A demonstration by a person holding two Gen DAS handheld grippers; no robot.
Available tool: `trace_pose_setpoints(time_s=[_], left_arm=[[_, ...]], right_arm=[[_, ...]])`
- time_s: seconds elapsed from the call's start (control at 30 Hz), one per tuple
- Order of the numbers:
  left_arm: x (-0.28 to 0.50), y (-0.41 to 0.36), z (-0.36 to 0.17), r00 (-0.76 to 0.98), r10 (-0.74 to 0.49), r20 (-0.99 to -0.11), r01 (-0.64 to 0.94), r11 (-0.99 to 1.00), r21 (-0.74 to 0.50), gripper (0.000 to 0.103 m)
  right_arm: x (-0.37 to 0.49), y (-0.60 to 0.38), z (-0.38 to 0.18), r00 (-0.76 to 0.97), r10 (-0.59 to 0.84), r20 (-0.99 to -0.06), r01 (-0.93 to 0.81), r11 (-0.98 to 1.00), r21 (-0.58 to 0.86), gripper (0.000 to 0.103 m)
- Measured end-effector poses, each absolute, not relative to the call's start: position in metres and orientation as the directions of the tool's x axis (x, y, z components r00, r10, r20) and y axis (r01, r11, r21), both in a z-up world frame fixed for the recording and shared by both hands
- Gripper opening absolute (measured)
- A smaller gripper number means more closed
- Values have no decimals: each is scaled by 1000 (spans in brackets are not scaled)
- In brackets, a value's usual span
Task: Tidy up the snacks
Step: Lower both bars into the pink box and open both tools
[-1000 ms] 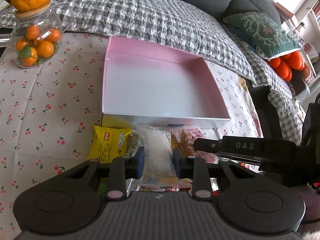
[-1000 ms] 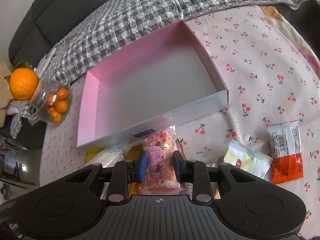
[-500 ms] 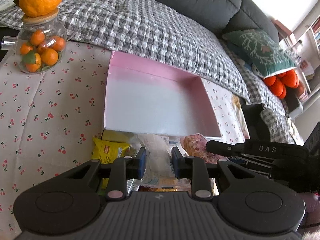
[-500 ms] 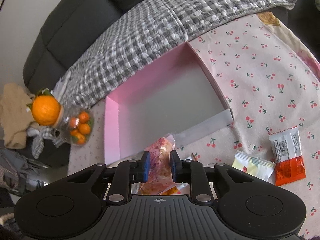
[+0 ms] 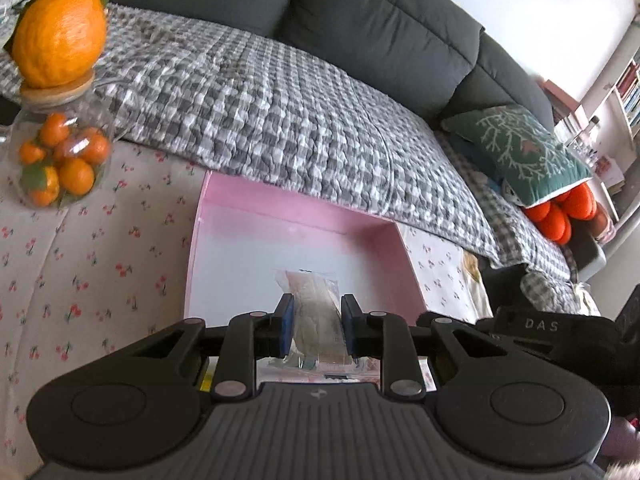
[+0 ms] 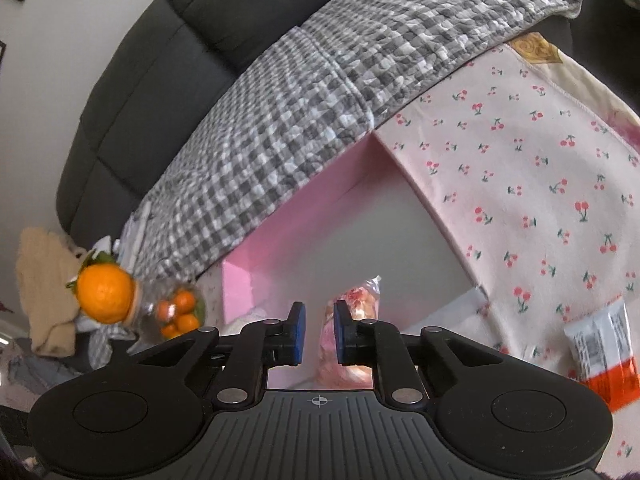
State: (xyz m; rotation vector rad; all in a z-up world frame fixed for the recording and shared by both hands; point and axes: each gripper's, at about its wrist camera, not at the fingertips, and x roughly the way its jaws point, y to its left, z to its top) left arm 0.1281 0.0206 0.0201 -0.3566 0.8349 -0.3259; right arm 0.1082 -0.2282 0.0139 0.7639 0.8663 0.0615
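With both packets lifted over the pink box [image 5: 372, 240], the job now is to carry each well past the near wall and lower it flat before letting go (no dropping on the rim). Lower centre of the frame, the left gripper [image 5: 316, 320] is clamped on a clear packet [image 5: 316, 300]. Same spot in the other view, the right gripper [image 6: 318, 330] pinches a pink packet [image 6: 360, 300].
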Motion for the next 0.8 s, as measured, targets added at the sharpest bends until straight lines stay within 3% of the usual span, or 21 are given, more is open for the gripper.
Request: trace_pose_setpoints(time_s=[0.5, 0.53, 0.6, 0.8], left_arm=[[145, 16, -13, 685, -343, -643, 135, 927, -350, 25], [144, 16, -13, 693, -333, -639, 130, 930, -343, 28], [145, 15, -14, 696, -309, -648, 121, 940, -319, 55], [141, 7, -12, 683, -264, -681, 133, 962, -240, 74]], right_arm=[[117, -231, 0, 624, 321, -712, 276, 762, 585, 20], [117, -230, 0, 622, 318, -716, 277, 766, 581, 20], [116, -230, 0, 615, 317, -722, 275, 772, 573, 21], [113, -233, -1, 602, 295, -742, 288, 786, 547, 46]])
